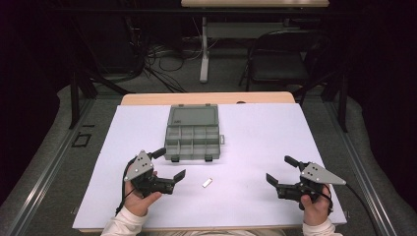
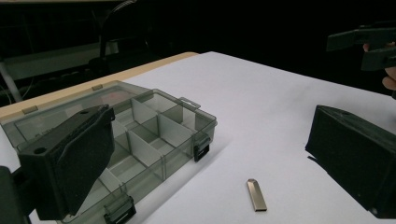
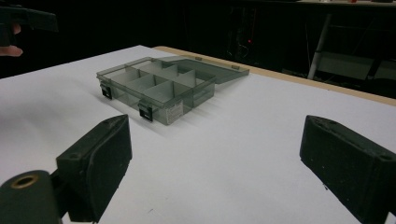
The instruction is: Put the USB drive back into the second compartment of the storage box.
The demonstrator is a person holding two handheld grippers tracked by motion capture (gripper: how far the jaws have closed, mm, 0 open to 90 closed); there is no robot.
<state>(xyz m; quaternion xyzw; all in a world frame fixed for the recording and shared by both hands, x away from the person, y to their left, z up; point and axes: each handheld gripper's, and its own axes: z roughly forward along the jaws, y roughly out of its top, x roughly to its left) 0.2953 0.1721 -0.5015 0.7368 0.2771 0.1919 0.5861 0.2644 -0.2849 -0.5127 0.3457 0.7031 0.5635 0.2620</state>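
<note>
Sitting mid-table on the white sheet (image 1: 255,137) is a smoky see-through plastic box (image 1: 192,132), lid flipped flat open, square dividers inside, black latches in front. A small flat metal strip (image 1: 207,182) lies just in front of it. Left gripper (image 1: 172,164) and right gripper (image 1: 279,169) both gape wide, holding nothing. Can't make out anything inside the compartments.

Each hand is wearing a white sleeve cuff. The left gripper (image 1: 171,164) and right gripper (image 1: 280,169) are showing black bodies, black block-shaped jaws with screw holes, a grey three-cornered top plate with small holes, and a trailing black cable.
</note>
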